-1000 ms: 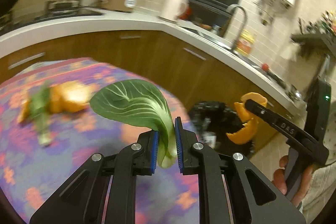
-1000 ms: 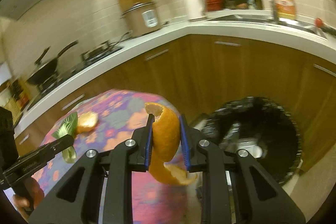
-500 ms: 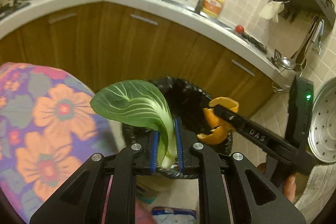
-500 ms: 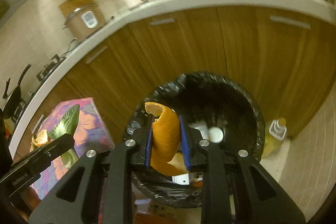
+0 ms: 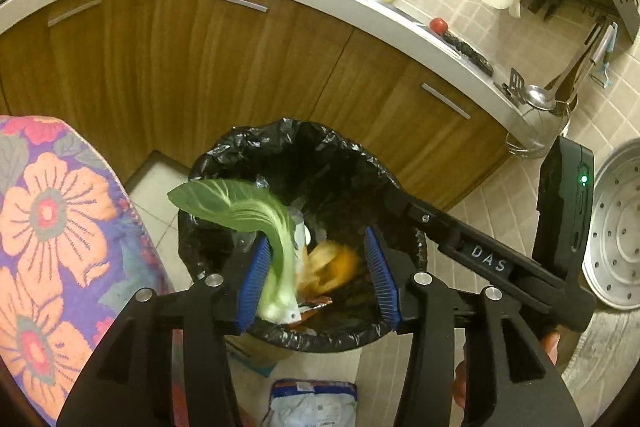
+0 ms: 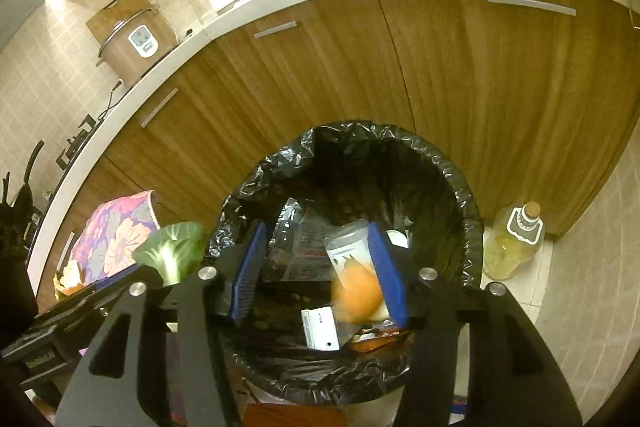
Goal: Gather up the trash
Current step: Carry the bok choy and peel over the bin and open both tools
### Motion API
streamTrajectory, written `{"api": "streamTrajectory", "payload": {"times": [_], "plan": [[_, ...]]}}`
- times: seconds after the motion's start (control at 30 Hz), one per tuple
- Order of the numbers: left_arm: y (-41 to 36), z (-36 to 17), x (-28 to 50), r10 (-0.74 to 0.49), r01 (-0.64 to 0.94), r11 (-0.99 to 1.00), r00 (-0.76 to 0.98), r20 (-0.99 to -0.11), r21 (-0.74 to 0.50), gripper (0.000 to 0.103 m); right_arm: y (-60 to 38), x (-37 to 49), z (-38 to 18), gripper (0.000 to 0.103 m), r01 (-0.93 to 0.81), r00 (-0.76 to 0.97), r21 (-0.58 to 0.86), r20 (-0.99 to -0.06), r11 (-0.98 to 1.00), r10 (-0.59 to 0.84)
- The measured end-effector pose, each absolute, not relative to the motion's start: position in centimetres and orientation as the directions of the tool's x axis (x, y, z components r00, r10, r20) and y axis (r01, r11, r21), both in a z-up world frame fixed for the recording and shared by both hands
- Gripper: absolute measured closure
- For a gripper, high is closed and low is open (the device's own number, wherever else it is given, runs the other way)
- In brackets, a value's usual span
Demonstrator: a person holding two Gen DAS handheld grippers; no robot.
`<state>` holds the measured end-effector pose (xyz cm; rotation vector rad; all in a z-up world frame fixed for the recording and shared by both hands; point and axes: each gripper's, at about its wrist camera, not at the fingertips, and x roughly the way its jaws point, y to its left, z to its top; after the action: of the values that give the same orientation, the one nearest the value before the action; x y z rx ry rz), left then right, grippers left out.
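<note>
A bin lined with a black bag (image 5: 280, 135) (image 6: 460, 187) stands on the floor below both grippers. My left gripper (image 5: 318, 277) is over it and its jaws are opening. A green leaf with a white stalk (image 5: 276, 247) (image 6: 172, 247) leans loose on the left pad, apart from the right pad. My right gripper (image 6: 318, 275) is also opening. A blurred orange peel (image 6: 358, 293) (image 5: 332, 267) drops past its right pad into the bin, gripped by nothing. Wrappers and packets lie inside the bin.
A table with a floral cloth (image 5: 60, 227) is to the left, with more peel (image 6: 70, 275) on it. Wooden cabinets (image 5: 240, 67) stand behind the bin. A yellow bottle (image 6: 514, 243) and a packet (image 5: 312, 403) sit on the floor. A metal steamer tray (image 5: 616, 227) lies at the right.
Both grippers swung from the table to over the bin, then their jaws spread. The peel has left the right gripper and is falling. The leaf tipped loose against the left pad.
</note>
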<state>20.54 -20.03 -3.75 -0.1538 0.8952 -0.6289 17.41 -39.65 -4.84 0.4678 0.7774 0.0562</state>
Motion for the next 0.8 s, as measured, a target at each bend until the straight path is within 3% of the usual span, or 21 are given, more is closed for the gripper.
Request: {"api": "streamTrajectory", "payload": {"times": [0.17,0.53,0.8], "plan": [[-20.0,-3.5,20.1,-0.597,0.474,0.788,0.431,-0.676,-0.393,0.040,-39.5,16.8,-4.2,0.054,0.126,0.725,0.443,-0.652,0.888,0.222],[-22.1,-5.3,24.8,-0.656,0.425,0.727,0.197,-0.729,-0.539,0.038,-42.0,14.7,-2.8,0.054,0.180,0.750,0.464,-0.635,0.867,0.184],[-23.9,-6.8,26.0,-0.545,0.423,0.783,0.111,-0.831,-0.457,0.035,-44.2,14.3,-3.2,0.054,0.211,0.758,0.487,-0.629,0.848,0.172]]}}
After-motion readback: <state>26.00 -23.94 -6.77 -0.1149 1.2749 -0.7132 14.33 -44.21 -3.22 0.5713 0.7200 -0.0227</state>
